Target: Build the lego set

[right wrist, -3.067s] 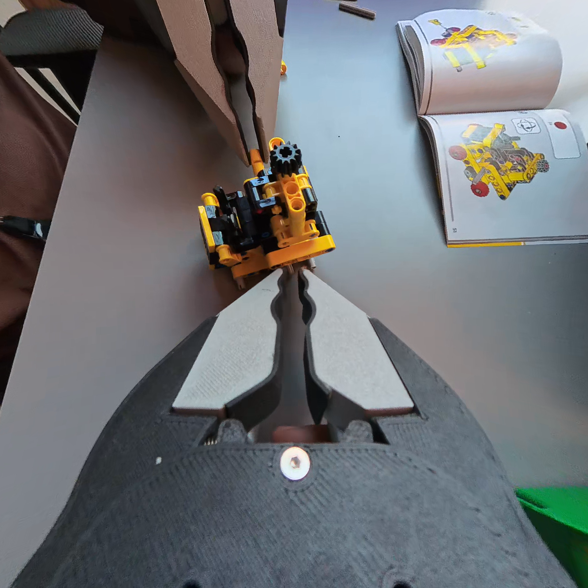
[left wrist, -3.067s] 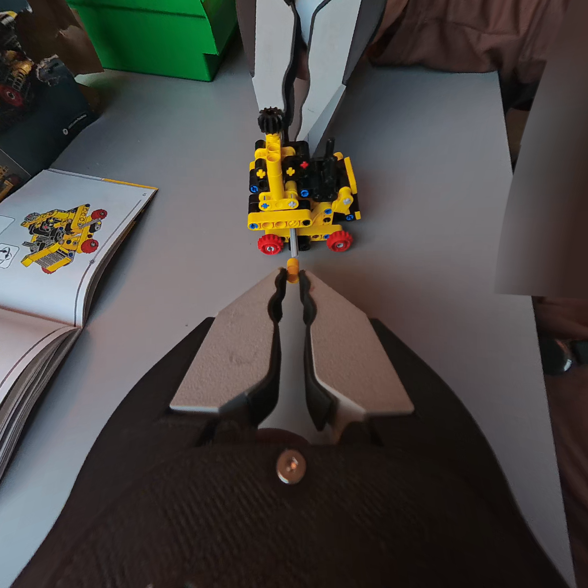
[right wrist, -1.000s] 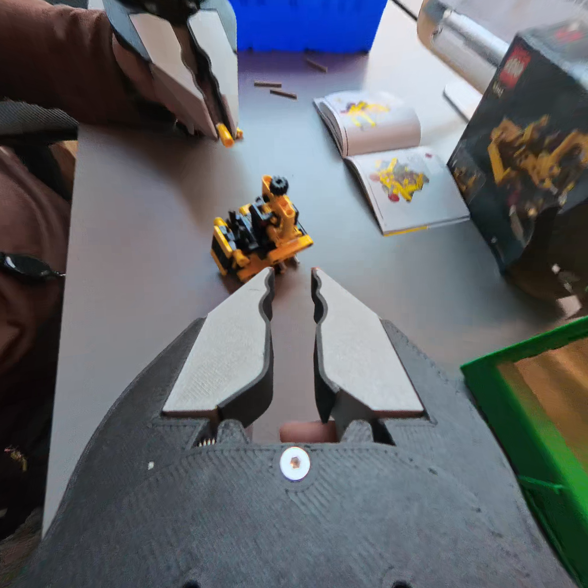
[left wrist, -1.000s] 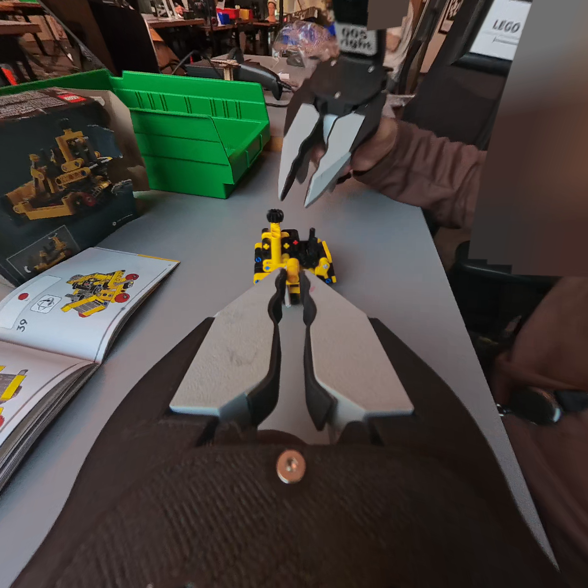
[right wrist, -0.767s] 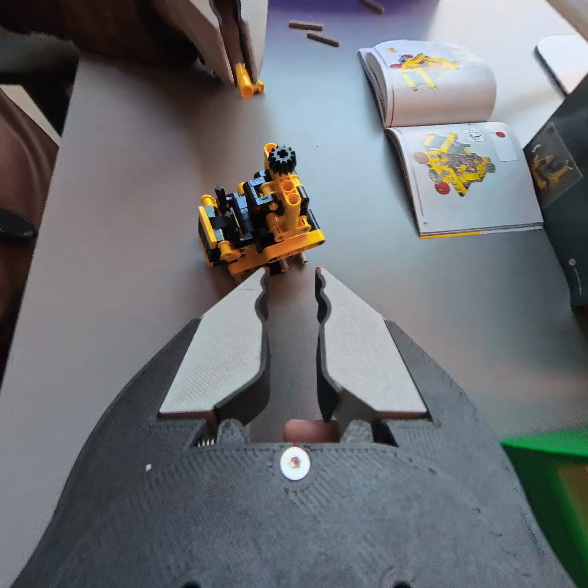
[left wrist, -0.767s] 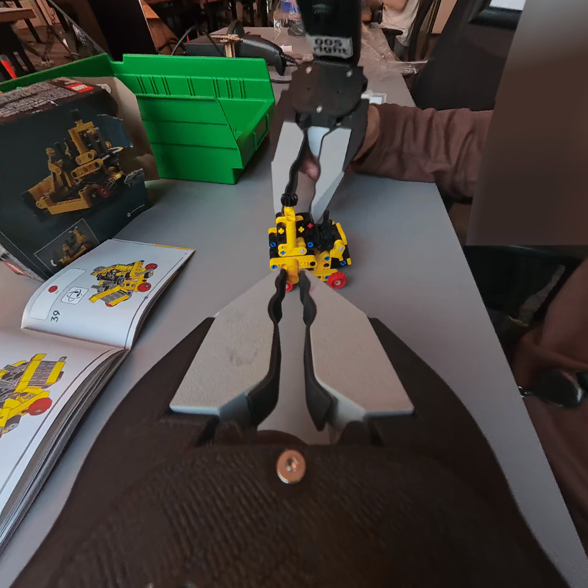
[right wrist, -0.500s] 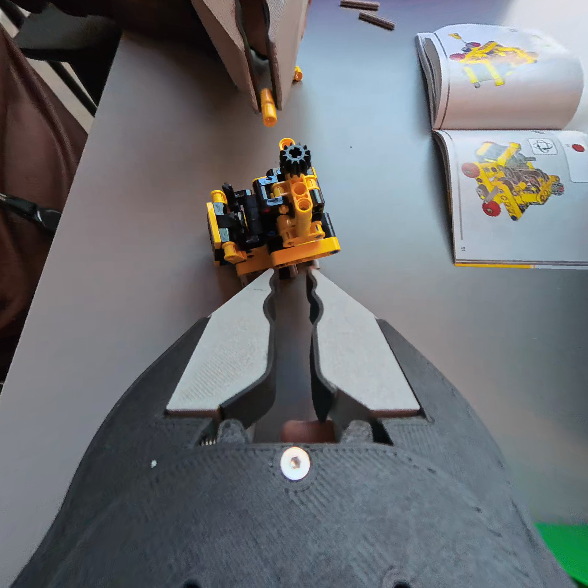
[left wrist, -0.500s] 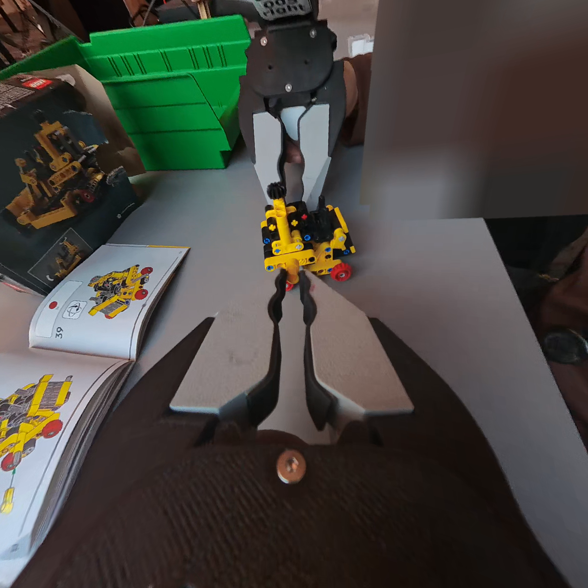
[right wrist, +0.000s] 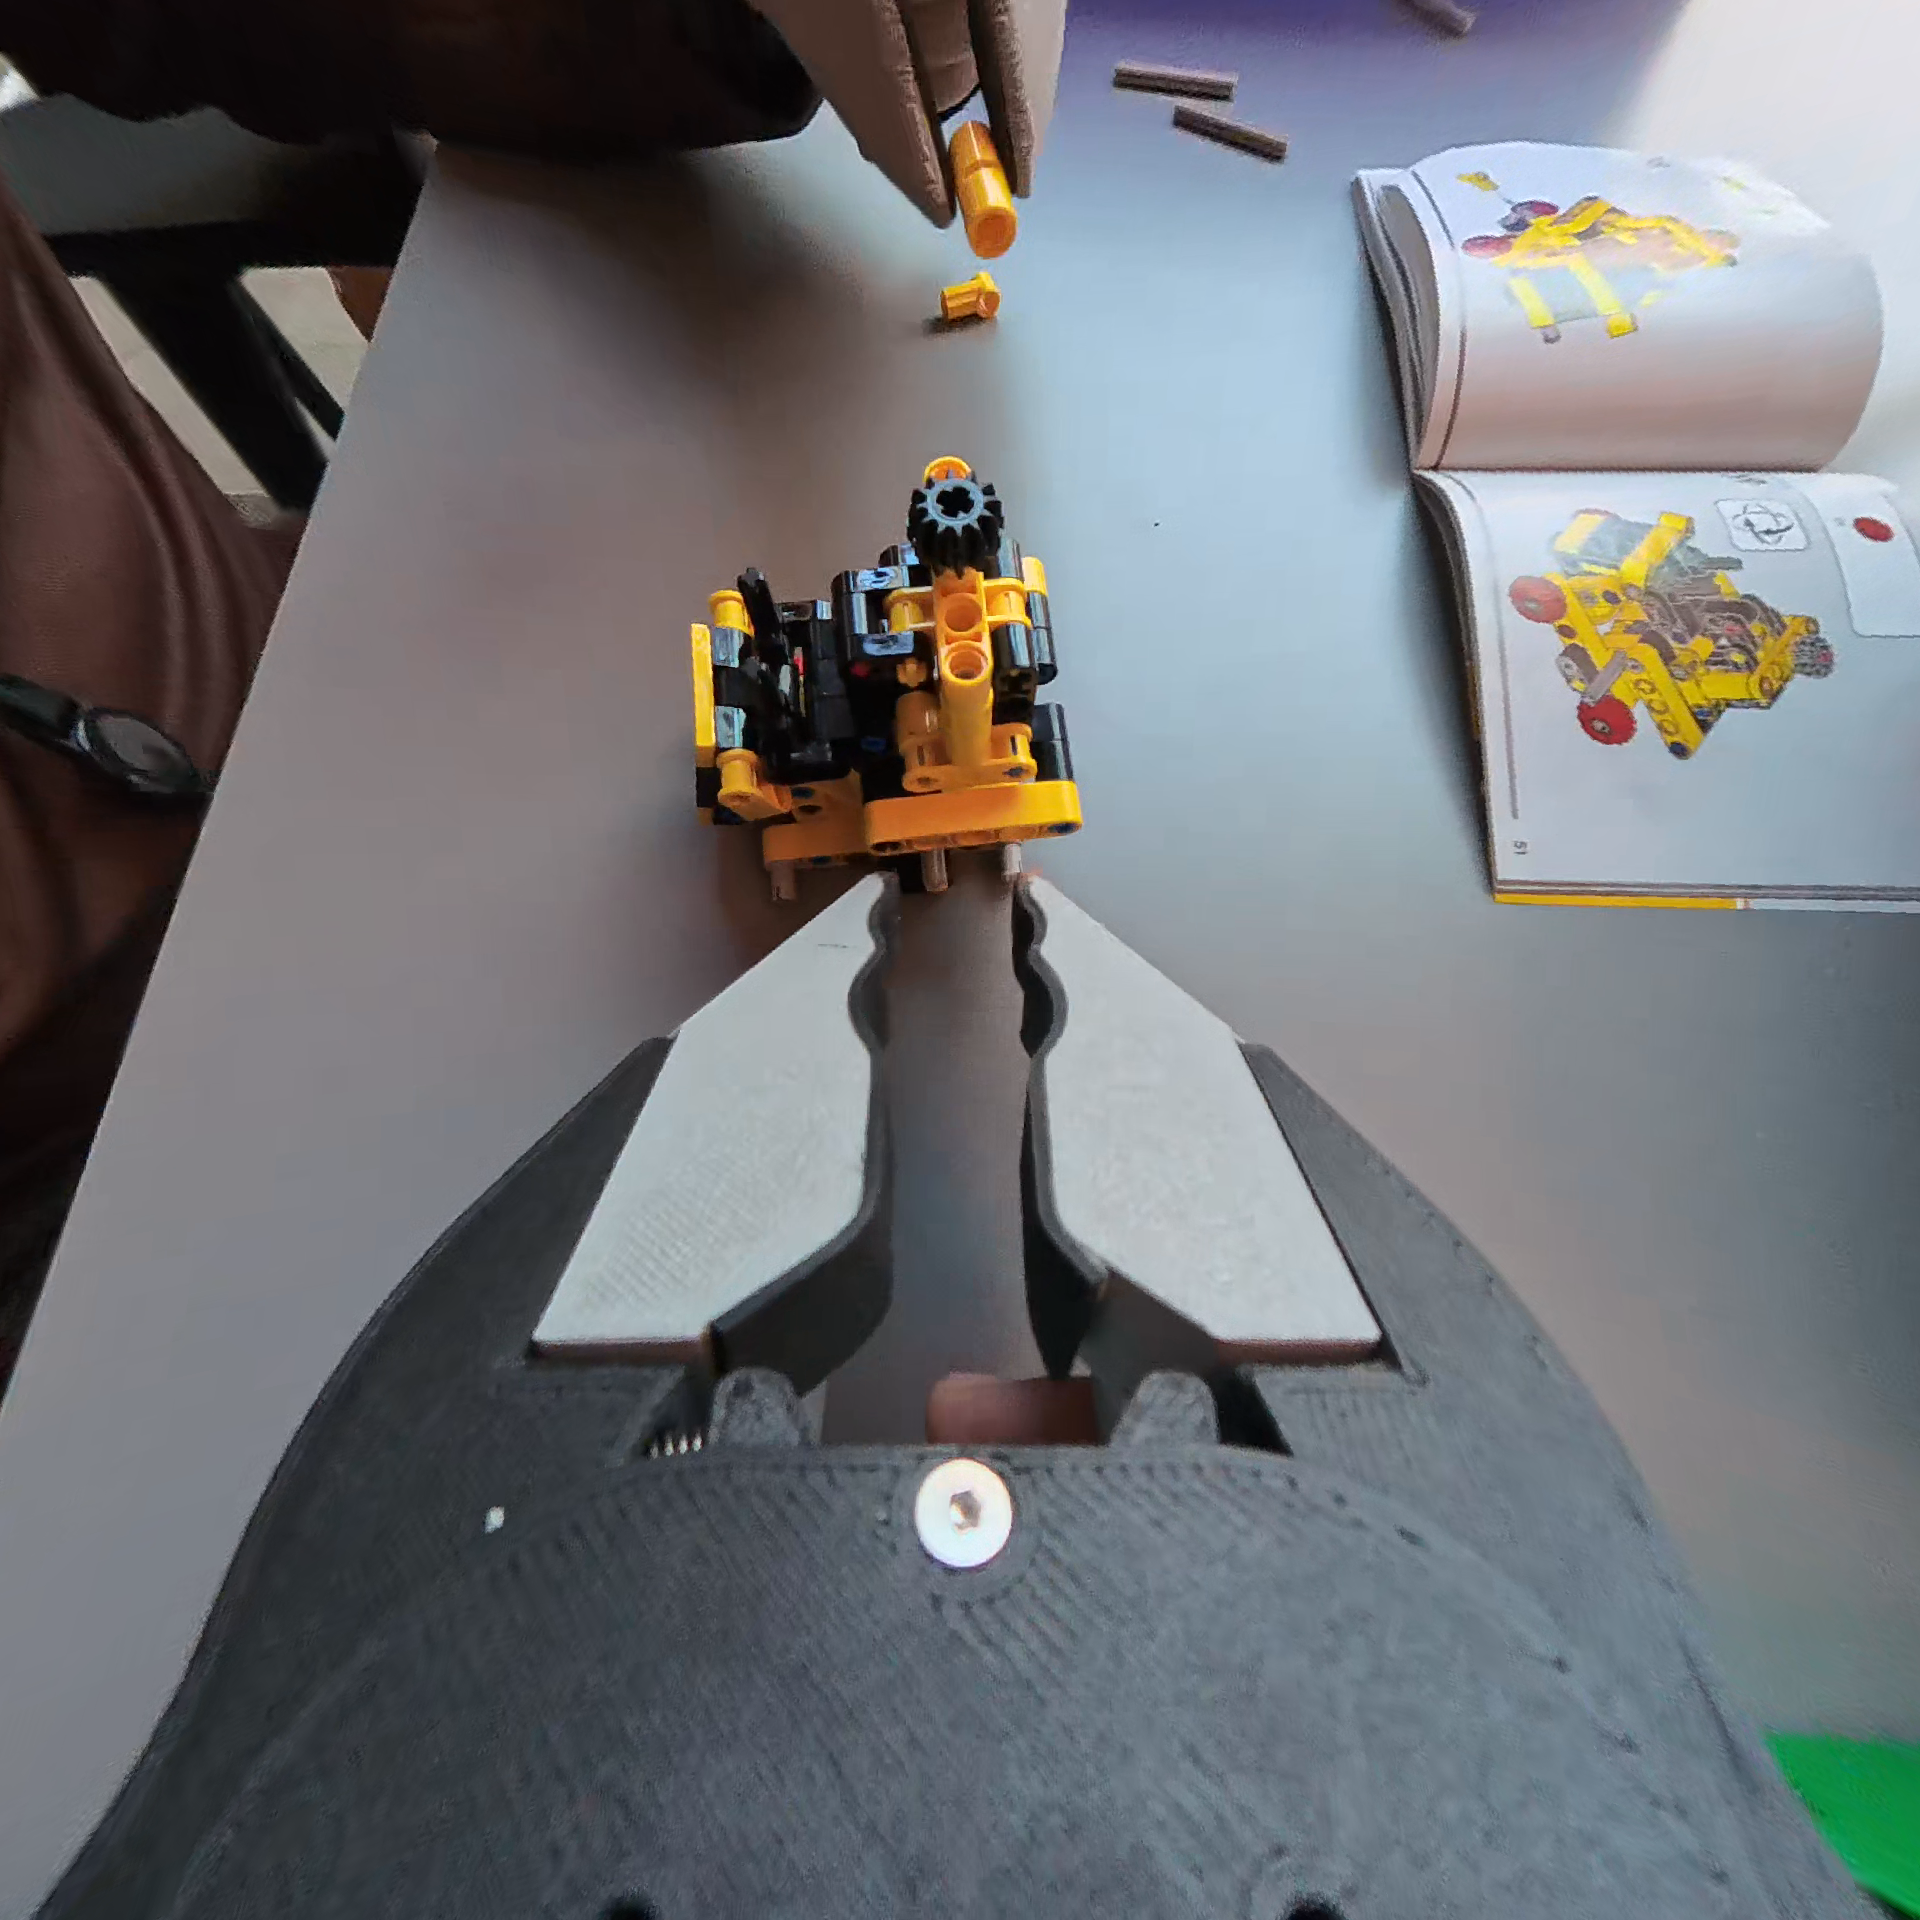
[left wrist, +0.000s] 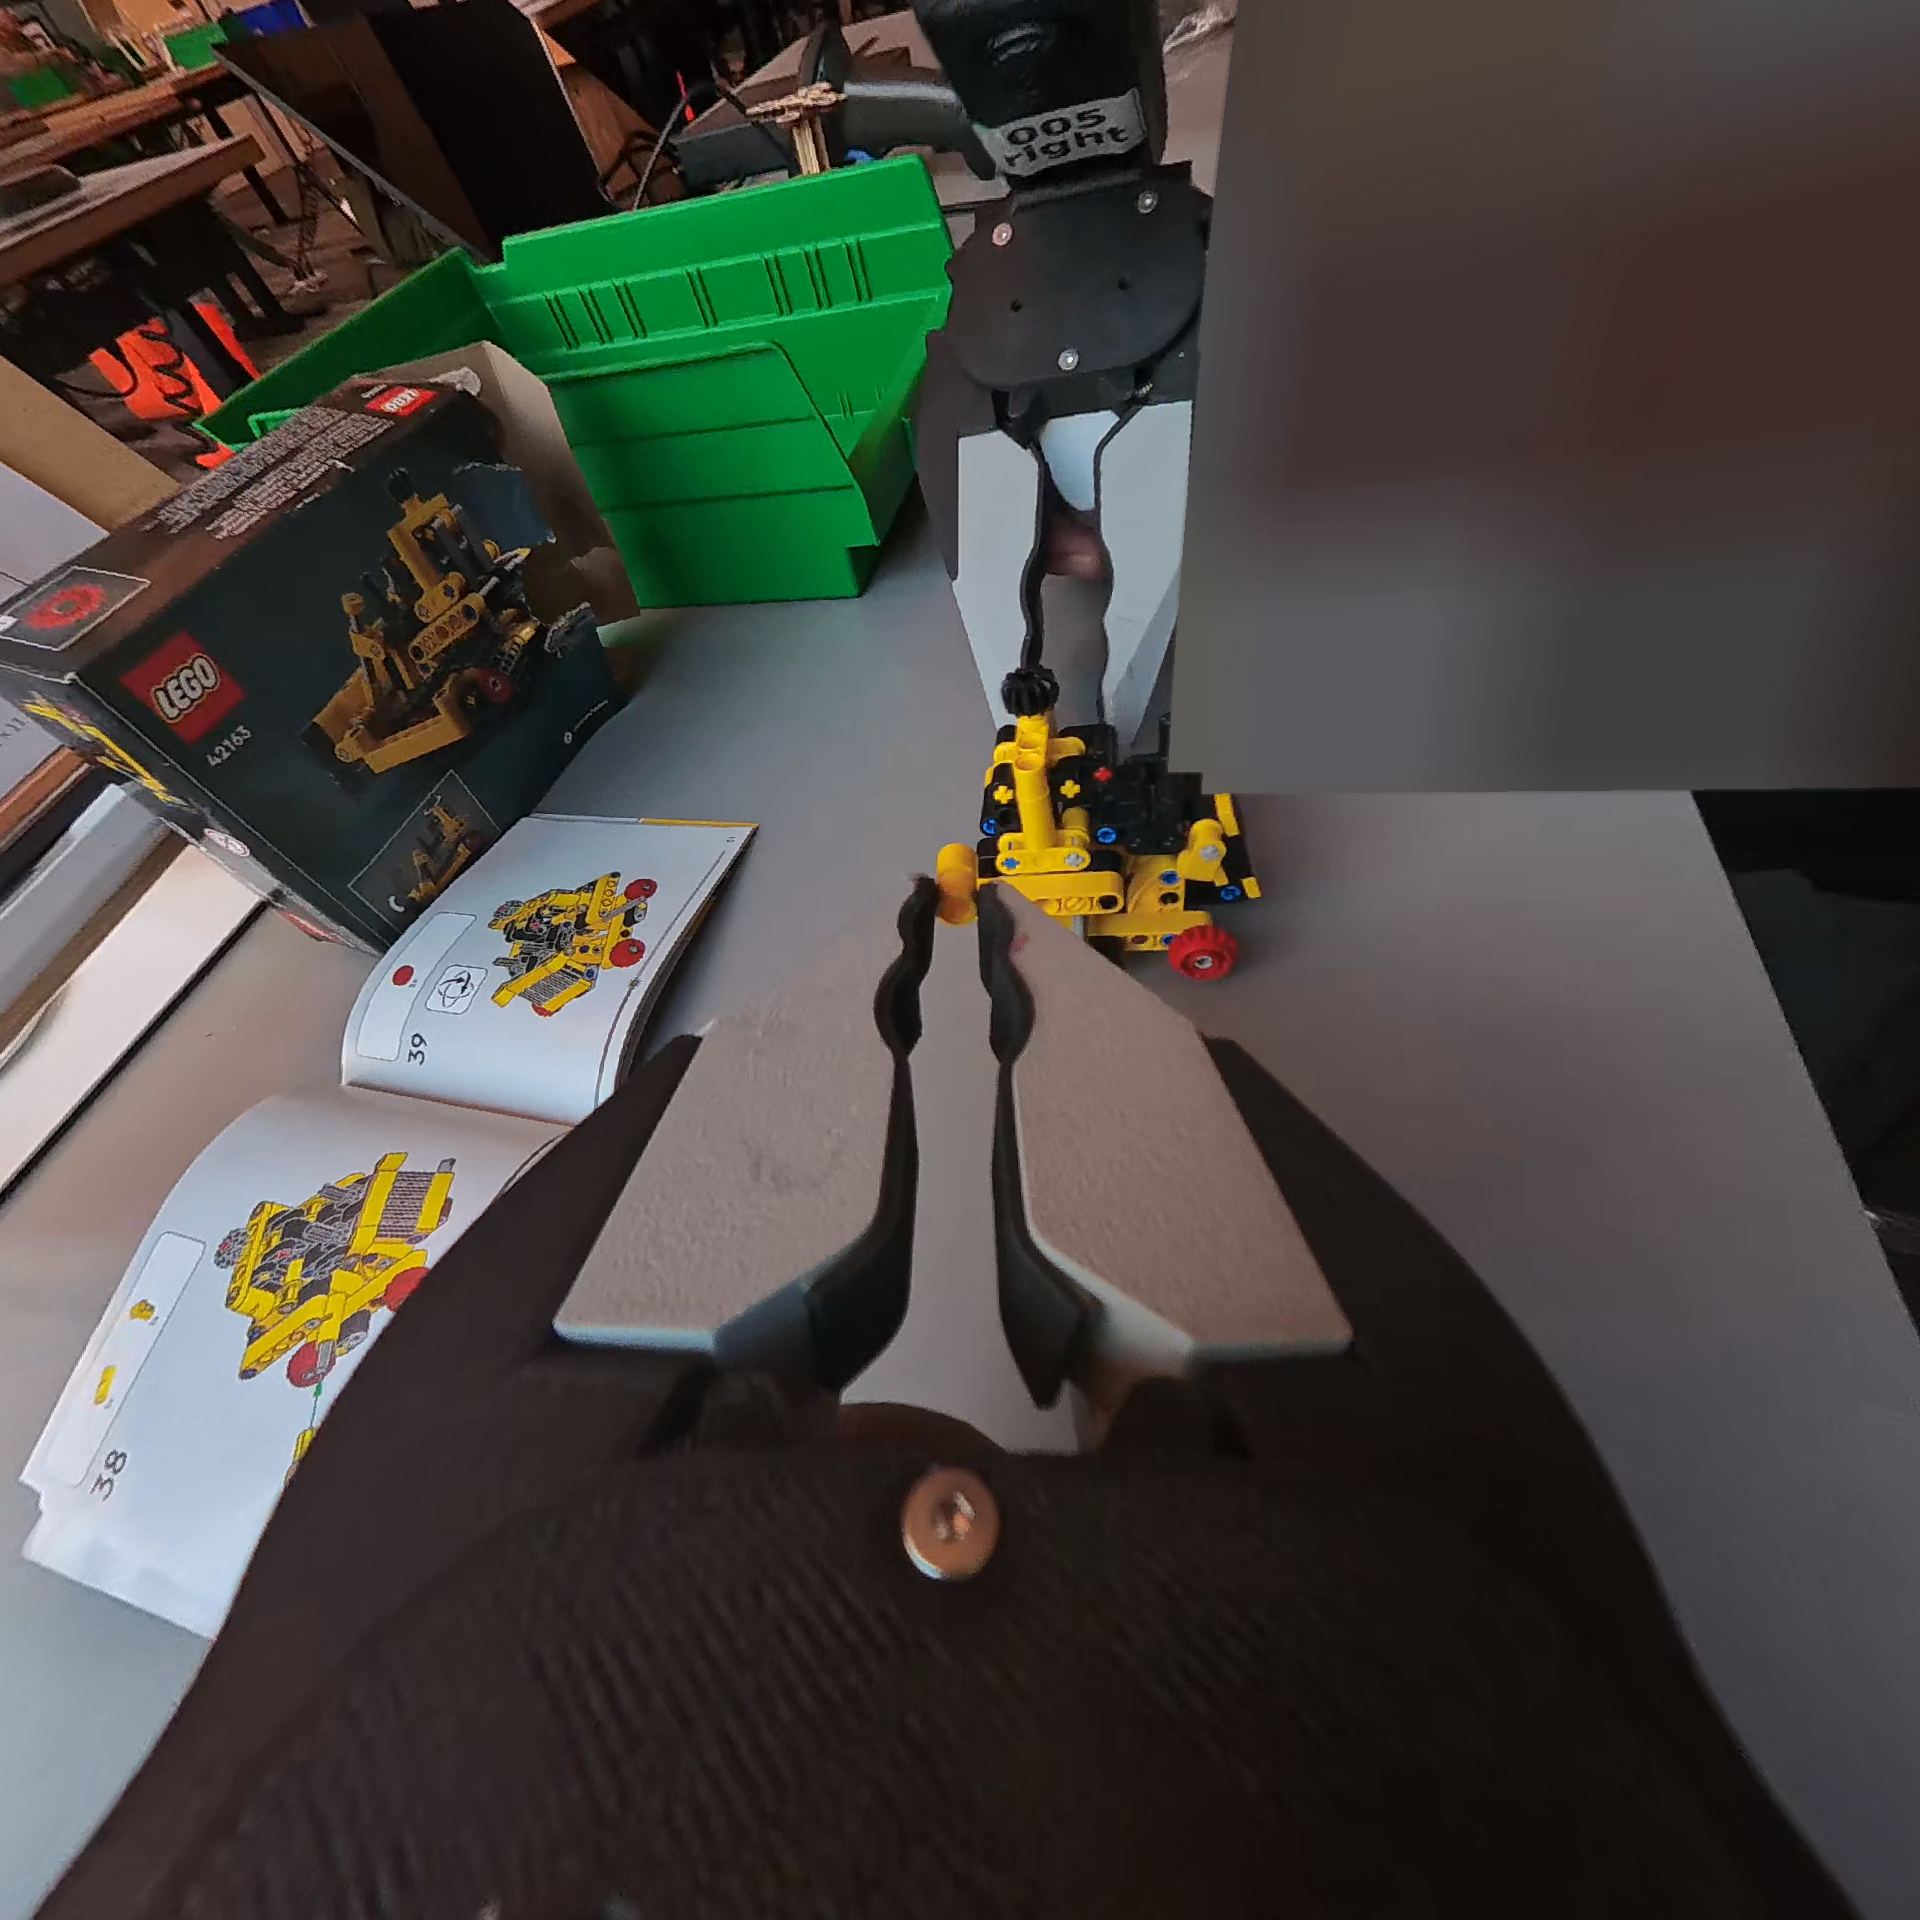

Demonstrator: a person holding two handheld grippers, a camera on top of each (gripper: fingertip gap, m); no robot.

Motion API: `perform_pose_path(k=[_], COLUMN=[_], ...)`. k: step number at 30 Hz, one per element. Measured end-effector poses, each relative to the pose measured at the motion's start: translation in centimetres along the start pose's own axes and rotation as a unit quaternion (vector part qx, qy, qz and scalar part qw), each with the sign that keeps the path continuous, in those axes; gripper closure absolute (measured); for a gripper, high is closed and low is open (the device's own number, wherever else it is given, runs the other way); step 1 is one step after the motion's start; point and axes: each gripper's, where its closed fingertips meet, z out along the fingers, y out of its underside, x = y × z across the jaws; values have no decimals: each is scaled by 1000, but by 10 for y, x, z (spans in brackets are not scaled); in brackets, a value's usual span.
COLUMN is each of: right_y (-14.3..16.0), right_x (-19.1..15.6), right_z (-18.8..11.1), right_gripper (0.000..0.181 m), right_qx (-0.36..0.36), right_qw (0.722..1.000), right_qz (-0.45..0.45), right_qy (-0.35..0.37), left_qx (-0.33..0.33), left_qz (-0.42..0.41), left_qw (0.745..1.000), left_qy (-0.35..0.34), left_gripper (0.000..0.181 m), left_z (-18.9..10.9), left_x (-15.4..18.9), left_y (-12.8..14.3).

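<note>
Model: the half-built yellow and black toy vehicle [right wrist: 883, 707] stands on the grey table [right wrist: 520, 520], near the middle, with a black gear [right wrist: 954, 514] at its top end and a red wheel [left wrist: 1203, 954] at its low corner in the left wrist view.
Yellow peg: a short yellow peg [left wrist: 956, 896] sits between the tips of the left gripper [left wrist: 954, 914], just at 9 o'clock of the vehicle's yellow frame in the left wrist view; whether it touches the frame cannot be told.
Left gripper: its fingers are closed on the yellow peg; in the right wrist view it hangs at 12 o'clock, well apart from the vehicle.
Loose peg: a second small yellow piece [right wrist: 968, 297] lies on the table just under the held peg in the right wrist view.
Right gripper: the right gripper [right wrist: 954, 896] has its fingers parted with nothing between them, tips just at 6 o'clock of the vehicle.
Booklet: an open instruction booklet [right wrist: 1662, 665] lies at 3 o'clock of the vehicle in the right wrist view.
Box: the dark set box [left wrist: 312, 665] stands at 10 o'clock in the left wrist view.
Bin: a green bin [left wrist: 727, 395] sits behind the box, at 11 o'clock.
Rods: two dark rods [right wrist: 1205, 104] lie at 1 o'clock in the right wrist view.
</note>
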Motion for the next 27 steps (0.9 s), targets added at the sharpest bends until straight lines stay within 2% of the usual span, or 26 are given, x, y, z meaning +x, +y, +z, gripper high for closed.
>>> perform_pose_path(k=[5,7,9,13,15,18,22,27], right_y=[4,3,2,3,3,4,-2,-13], right_x=[-4,-5,-7,-18,-27,-42,-59,-84], right_z=[12,14,14,13,12,12,21,36], right_gripper=[166,172,180,180,180,180,180,180], right_qx=[-29,-28,-27,-27,-26,-25,-26,-28], right_qw=[999,999,999,998,997,995,991,982], right_qz=[-18,-16,-22,-40,-50,-65,-90,-121], right_qy=[-11,-17,-22,-33,-46,-70,-95,-143], left_qx=[-19,-26,-32,-53,-47,-31,-38,-54], left_qz=[-6,-14,-33,-55,-54,-101,-147,-168], left_qw=[1000,1000,999,997,997,994,987,980], left_qy=[-12,-10,6,21,9,1,-42,-87], left_gripper=[176,176,176,176,176,176,176,176], left_z=[4,5,5,5,-2,-16,-32,-40], left_x=[-7,-9,-5,8,16,39,77,114], left_y=[13,18,22,36,34,23,16,31])
